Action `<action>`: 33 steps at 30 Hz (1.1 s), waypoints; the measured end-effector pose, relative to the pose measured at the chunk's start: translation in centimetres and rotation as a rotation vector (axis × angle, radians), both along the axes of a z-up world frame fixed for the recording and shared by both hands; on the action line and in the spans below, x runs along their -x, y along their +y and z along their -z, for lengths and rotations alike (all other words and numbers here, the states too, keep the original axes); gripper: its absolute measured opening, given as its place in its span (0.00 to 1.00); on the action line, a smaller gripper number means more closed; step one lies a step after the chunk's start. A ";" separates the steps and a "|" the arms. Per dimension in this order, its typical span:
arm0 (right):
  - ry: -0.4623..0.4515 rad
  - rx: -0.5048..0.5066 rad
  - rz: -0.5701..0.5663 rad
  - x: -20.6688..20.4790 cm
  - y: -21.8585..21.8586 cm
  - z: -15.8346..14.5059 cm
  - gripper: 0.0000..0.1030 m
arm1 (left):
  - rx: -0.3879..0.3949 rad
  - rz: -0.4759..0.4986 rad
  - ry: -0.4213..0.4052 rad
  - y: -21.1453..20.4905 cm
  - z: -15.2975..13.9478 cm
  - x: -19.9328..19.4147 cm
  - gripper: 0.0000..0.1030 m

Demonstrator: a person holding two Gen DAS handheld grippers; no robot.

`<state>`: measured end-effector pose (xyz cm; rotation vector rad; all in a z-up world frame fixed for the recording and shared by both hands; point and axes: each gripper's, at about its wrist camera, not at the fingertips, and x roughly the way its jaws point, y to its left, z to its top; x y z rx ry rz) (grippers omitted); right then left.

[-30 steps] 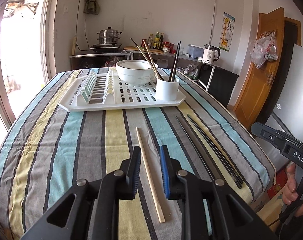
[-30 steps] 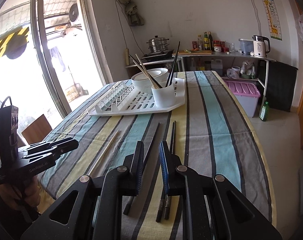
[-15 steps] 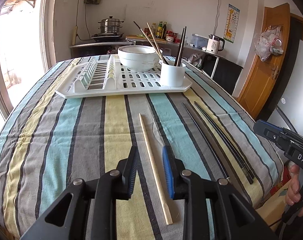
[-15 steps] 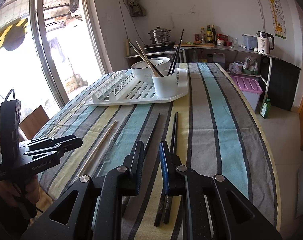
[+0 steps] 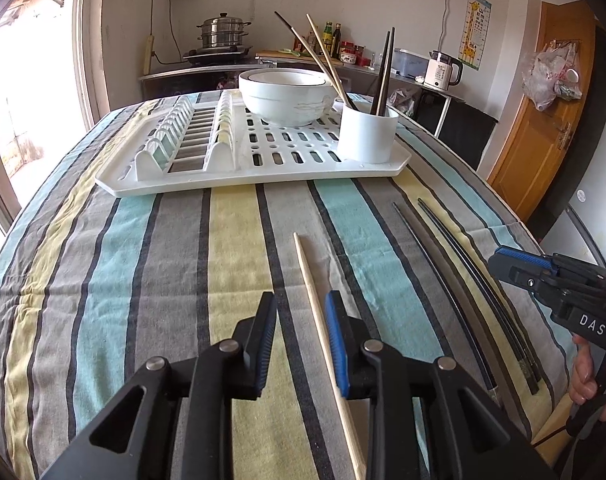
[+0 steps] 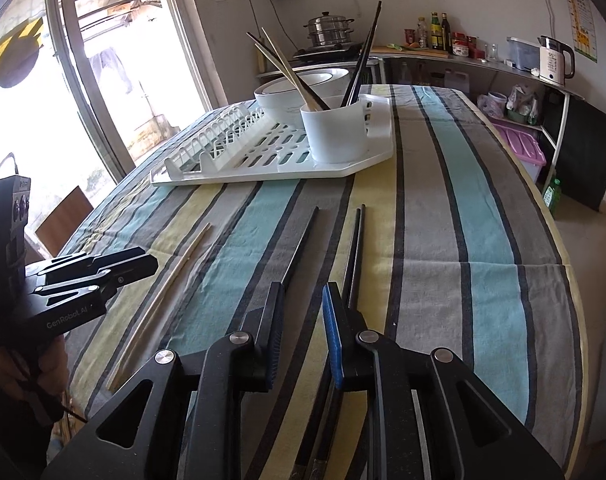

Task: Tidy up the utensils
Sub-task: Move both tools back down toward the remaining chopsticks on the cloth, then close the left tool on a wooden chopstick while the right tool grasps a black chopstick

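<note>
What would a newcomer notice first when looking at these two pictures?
First, the striped tablecloth with loose chopsticks lying on it: one pale wooden chopstick at the left gripper, whose jaws are apart, and black chopsticks before the right gripper, whose jaws are opening. Behind them, a white drying rack carries stacked white bowls and a white cup already holding several chopsticks.

"DAS" on right hand-held gripper [image 5: 503, 262], "GenRoboAI" on left hand-held gripper [image 6: 151, 266]
</note>
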<state>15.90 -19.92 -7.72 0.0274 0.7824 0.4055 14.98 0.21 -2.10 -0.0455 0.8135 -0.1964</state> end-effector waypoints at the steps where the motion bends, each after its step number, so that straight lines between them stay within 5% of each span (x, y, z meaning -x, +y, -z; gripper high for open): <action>1: 0.005 0.004 -0.001 -0.4 0.0 0.2 0.20 | 0.002 0.000 0.004 0.1 0.1 -0.3 0.26; 33: 0.066 0.072 0.004 -3.8 0.9 1.4 0.20 | 0.008 0.014 0.077 -0.8 1.5 -3.1 0.26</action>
